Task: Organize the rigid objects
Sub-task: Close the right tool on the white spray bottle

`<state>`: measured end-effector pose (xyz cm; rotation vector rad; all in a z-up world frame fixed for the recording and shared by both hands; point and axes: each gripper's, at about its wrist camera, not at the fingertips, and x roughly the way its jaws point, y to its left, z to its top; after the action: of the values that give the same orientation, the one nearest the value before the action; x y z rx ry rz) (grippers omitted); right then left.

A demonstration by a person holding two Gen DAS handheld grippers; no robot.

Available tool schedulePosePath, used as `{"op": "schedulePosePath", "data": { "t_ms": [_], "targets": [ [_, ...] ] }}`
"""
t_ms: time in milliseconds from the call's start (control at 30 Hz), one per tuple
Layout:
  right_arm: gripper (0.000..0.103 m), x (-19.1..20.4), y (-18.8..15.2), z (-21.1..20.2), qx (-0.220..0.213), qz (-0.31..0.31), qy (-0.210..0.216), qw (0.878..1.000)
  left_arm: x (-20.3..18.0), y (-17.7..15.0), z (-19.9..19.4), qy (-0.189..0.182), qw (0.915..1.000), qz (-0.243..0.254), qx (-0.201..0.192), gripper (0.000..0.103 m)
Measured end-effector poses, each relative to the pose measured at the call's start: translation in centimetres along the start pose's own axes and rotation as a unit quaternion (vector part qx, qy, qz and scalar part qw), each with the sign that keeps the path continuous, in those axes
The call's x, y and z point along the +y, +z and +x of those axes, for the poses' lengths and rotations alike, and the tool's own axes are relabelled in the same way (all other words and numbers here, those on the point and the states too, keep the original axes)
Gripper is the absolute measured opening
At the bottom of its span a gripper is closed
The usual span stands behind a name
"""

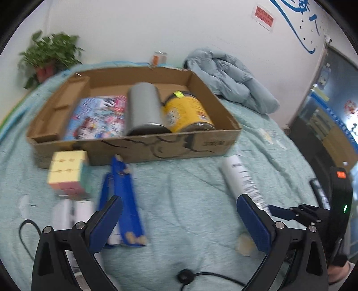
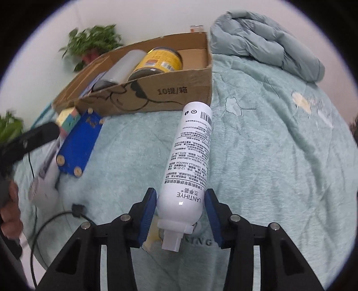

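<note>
Right tongs [image 2: 180,215]: standing open, one blue pad on each side of the white bottle [image 2: 190,161] near its cap end — a gap is showing at each pad, so no grip is confirmed.
Left tongs [image 1: 179,221]: gaping wide over bare bedspread [image 1: 179,190], holding nothing.
White bottle, position: lying on its side on the bed, outside the cardboard box [image 2: 156,94], its base end reaching close to the box's front wall.
White bottle, axis: long axis running away from the right camera, leaning slightly right; base pointing toward the box, cap toward the tongs.
Writing, right view only: "LANTIHYE" is reading upside down near the cap; a barcode and small print are sitting higher up; "10提/箱" is printed on the box front.
Left view only: the box interior is showing a colourful flat packet [image 1: 98,116], a grey cylinder [image 1: 144,109] and a yellow can [image 1: 188,112] lying side by side; a red wall notice [image 1: 264,16] is unreadable.
Left view, blur: the bottle text is illegible there.
Other items on bed: pastel puzzle cube [image 1: 68,172] touching the box front; blue carton [image 1: 123,201] lying lengthwise beside it — both outside the box.
Surroundings: folded pale-blue jacket [image 2: 266,42] sitting right of the box; potted plant [image 1: 49,53] standing behind it.
</note>
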<state>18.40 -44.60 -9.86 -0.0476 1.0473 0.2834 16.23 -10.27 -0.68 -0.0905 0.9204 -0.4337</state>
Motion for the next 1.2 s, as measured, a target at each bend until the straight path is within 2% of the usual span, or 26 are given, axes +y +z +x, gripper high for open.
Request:
{"op": "schedulePosePath", "data": {
  "t_ms": [100, 133, 267, 400, 500, 633, 733, 800, 867, 1000, 1200],
  "targets": [
    [0.044, 2.6, -0.6, -0.4, 0.002, -0.103, -0.034, 0.994, -0.5, 0.4, 1.9, -0.050, 0.9979, -0.015, 0.038, 0.102],
    [0.044, 3.2, -0.8, -0.4, 0.001, -0.117, -0.035, 0.992, -0.5, 0.4, 2.4, -0.059, 0.9970, -0.020, 0.046, 0.102],
    [0.045, 6.2, -1.6, -0.8, -0.016, -0.163, 0.029, 0.986, -0.2, 0.5, 4.7, -0.095, 0.9905, -0.047, 0.087, 0.101],
    [0.045, 5.5, -0.7, -1.7, -0.031, -0.109, 0.076, 0.991, 0.2, 0.4, 6.3, -0.100, 0.9871, -0.051, 0.115, 0.097],
    [0.045, 4.2, -0.1, -0.7, -0.003, -0.053, 0.105, 0.993, 0.1, 0.4, 6.6, -0.089, 0.9887, -0.042, 0.113, 0.096],
    [0.048, 5.4, -0.2, 0.4, 0.020, -0.047, 0.129, 0.990, -0.1, 0.4, 7.2, -0.053, 0.9909, -0.024, 0.121, 0.085],
    [0.048, 6.9, -0.2, 1.2, 0.024, -0.057, 0.103, 0.993, -0.2, 0.4, 7.6, -0.034, 0.9913, -0.012, 0.127, 0.078],
    [0.048, 7.2, 0.0, 1.5, 0.024, -0.043, 0.106, 0.993, -0.3, 0.4, 7.8, -0.021, 0.9909, -0.002, 0.133, 0.073],
    [0.047, 7.6, 0.0, 1.6, 0.025, -0.043, 0.100, 0.994, -0.5, 0.3, 8.0, -0.017, 0.9903, 0.007, 0.138, 0.073],
    [0.047, 8.3, -0.2, 1.5, 0.020, -0.067, 0.084, 0.994, -1.1, 0.3, 8.3, -0.023, 0.9880, 0.015, 0.152, 0.064],
    [0.047, 6.9, -0.3, 1.7, 0.022, -0.038, 0.109, 0.993, -1.5, 0.6, 7.2, -0.049, 0.9867, 0.006, 0.155, 0.064]
  ]
}}
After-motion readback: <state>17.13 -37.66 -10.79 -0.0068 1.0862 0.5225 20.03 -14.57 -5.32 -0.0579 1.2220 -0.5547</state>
